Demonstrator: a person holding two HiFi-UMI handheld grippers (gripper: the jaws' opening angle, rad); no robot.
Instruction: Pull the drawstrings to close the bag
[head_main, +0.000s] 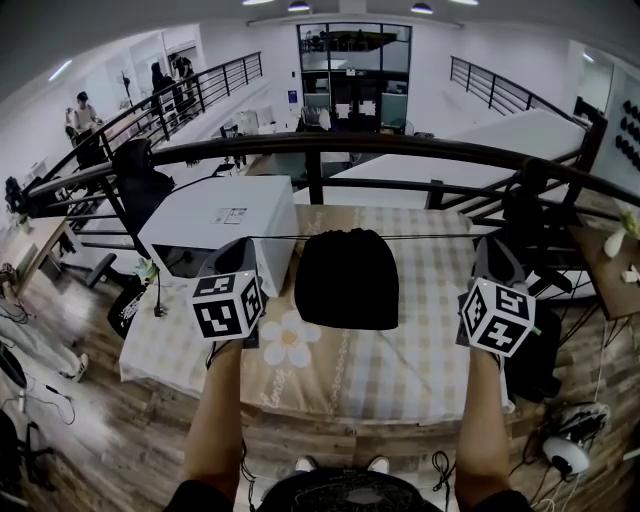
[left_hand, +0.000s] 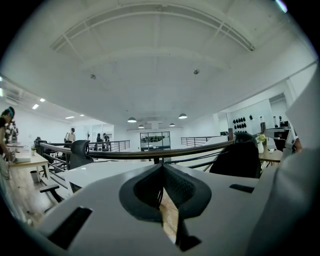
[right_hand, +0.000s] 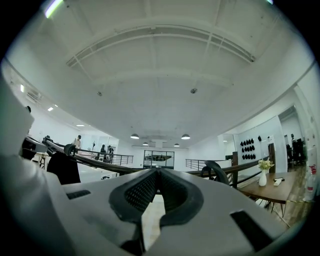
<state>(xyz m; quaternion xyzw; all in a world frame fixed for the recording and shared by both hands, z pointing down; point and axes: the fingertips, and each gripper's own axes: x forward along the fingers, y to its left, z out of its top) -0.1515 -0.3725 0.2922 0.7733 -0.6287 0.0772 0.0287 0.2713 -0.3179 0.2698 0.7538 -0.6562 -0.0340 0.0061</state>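
Black bag (head_main: 347, 280) lies mid-table (head_main: 400, 365), mouth at far edge gathered in; contents not visible. Drawstrings (head_main: 420, 236) run taut to L & R. L gripper (head_main: 245, 245) & R gripper (head_main: 487, 243) each pinched narrow on a string end. White box (head_main: 225, 222) at far left.

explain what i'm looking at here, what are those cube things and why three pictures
No robot here: a person holds a gripper in each hand; the marked cubes belong to them. The head view comes from a camera on the person's head; the other two ride on the left gripper and right gripper, looking along their jaws. On the checked tablecloth lies a black bag, a white box to its left. Both grippers are shut on the bag's drawstring, stretched taut between them.
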